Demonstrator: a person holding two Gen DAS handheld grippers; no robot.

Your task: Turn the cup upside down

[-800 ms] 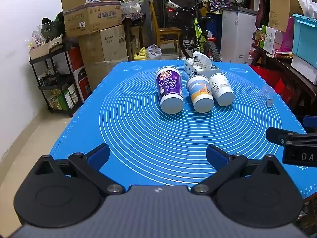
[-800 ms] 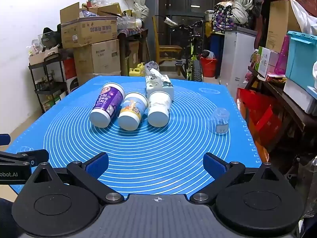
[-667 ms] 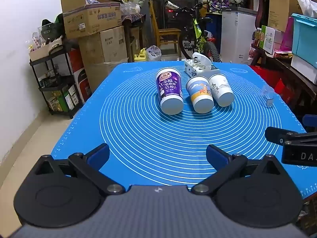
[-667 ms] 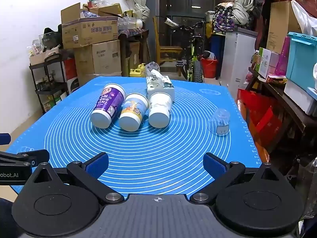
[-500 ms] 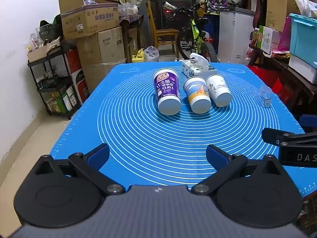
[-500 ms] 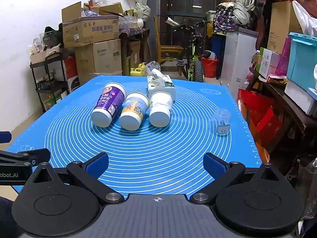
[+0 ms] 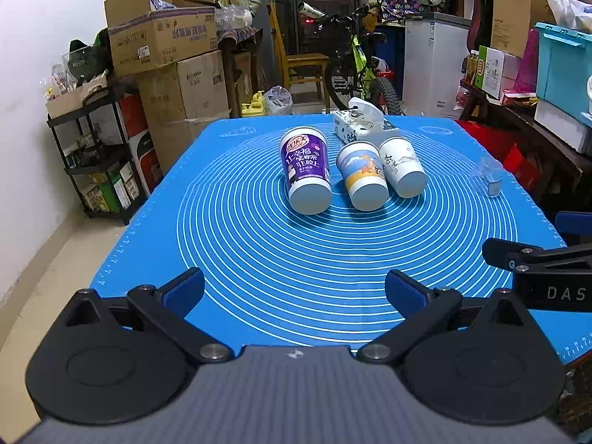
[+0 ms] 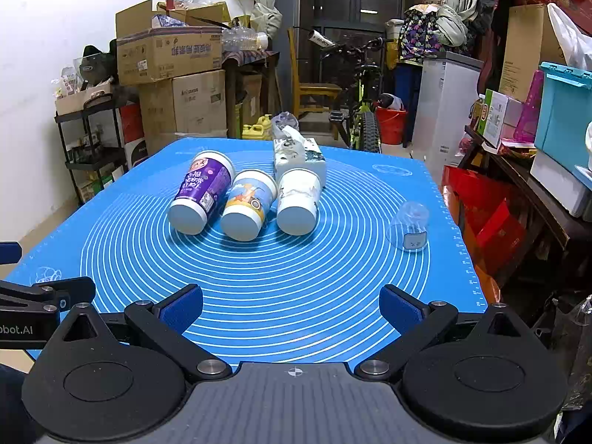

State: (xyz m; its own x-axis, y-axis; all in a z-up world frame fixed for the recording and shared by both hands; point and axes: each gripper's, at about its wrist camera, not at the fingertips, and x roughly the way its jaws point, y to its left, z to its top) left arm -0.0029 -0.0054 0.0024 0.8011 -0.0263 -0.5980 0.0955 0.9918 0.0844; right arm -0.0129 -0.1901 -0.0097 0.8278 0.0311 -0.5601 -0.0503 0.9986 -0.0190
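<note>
Three cups are seen lying on their sides on the desk, with a clear cup standing apart. The left tool and right tool are held spread apart, empty.

"DAS" shows in white on the right gripper at the left camera's edge. On the left gripper, the right camera reads "bot.AI". Chinese print covers the purple cup, too small to read.

Three cups lie side by side on the mat, tissue box behind, clear cup well right.
</note>
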